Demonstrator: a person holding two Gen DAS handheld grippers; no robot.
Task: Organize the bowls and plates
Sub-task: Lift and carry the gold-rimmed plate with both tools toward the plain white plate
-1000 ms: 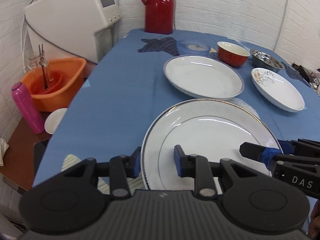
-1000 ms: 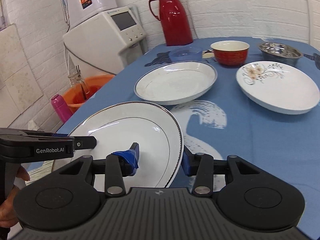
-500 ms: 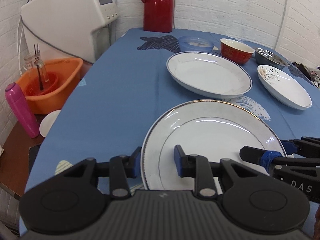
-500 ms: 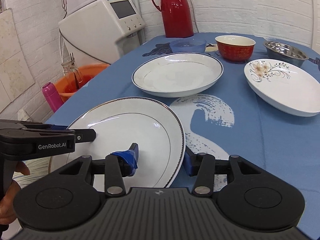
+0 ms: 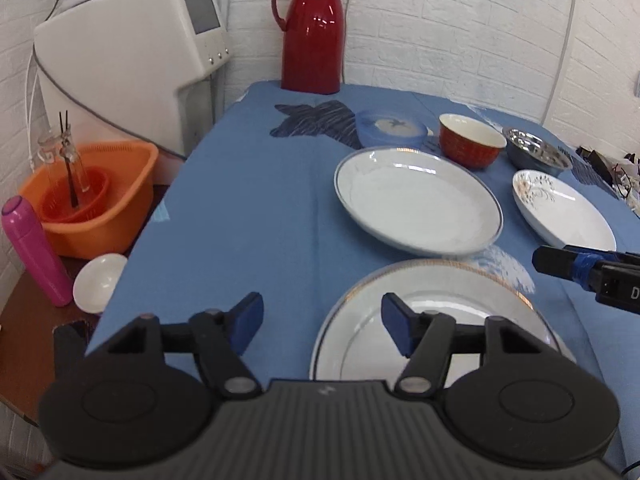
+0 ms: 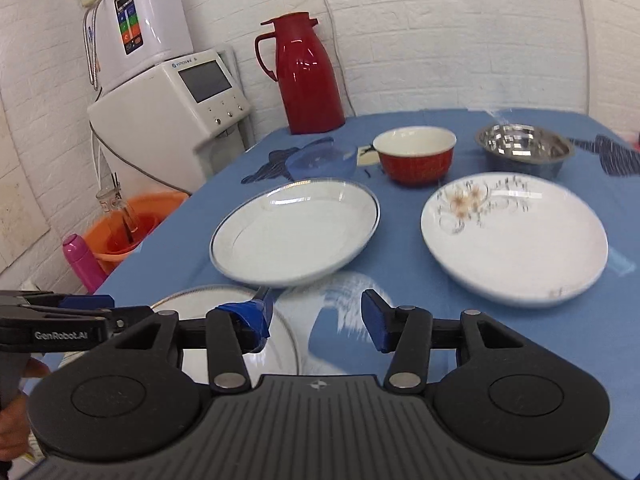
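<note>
Presently listed, on a table under a blue tablecloth (image 5: 256, 216):

Gold-rimmed plate (image 5: 440, 320) — large, white, flat, with a thin gilt line at the edge and a second ring around the well. It lies at the near edge of the table. The left gripper (image 5: 322, 322) hangs over its left rim with jaws wide and nothing between them; one blue pad is above the cloth, the other above the plate. The right gripper (image 6: 316, 318) stands beside the plate's far right rim, jaws likewise spread and empty.

Blue-rimmed plate (image 6: 296, 232) — white, deeper, with a fine blue-grey band at the lip. It sits just beyond the gold-rimmed plate, near the middle of the table.

Floral plate (image 6: 516, 240) — white, shallow, printed with a brown blossom and dark scrolls on its far side. It sits to the right of the blue-rimmed plate, apart from it.

Red bowl (image 6: 414, 156) — red outside, cream inside, upright, behind the two plates.

Steel bowl (image 6: 524, 148) — polished metal, upright, to the right of the red bowl.

Blue plastic bowl (image 6: 322, 160) — translucent, small, to the left of the red bowl.

Also in view: a red thermos jug (image 5: 314, 28) at the far end of the table, a white appliance (image 5: 132, 64) to its left, and an orange basin (image 5: 94, 196) and pink bottle (image 5: 34, 248) on a low surface beside the table.
</note>
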